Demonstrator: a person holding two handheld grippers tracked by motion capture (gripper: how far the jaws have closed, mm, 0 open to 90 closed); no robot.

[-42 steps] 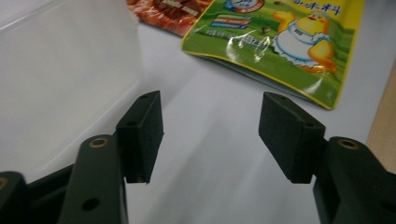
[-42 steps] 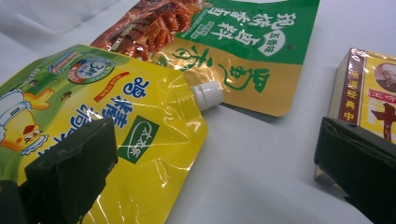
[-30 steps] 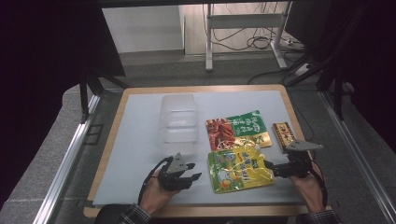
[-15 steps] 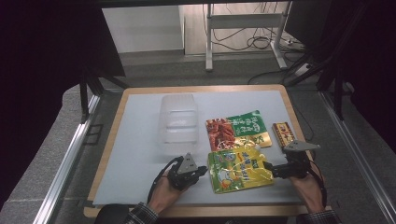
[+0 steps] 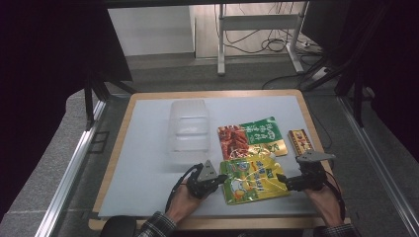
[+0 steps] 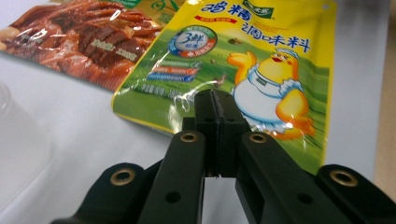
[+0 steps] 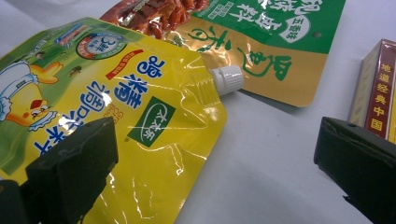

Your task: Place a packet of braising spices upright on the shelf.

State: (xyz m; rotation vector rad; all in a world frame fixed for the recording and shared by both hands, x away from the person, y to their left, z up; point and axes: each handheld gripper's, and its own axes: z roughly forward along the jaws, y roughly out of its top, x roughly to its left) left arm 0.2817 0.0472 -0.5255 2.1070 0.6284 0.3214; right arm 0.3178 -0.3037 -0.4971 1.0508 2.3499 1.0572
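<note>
With my left tongs [image 6: 215,100] now together at the yellow pouch [image 5: 253,178], its near edge may be pinched.

My jaws have just closed after I moved in toward the pouch; whether film sits between them I cannot tell. My right tongs [image 7: 215,154] stand apart at the pouch's spout [image 7: 228,79] corner, not gripping. The pouch lies flat on the tabletop [image 5: 148,148], overlapping the green packet [image 5: 252,136].
</note>
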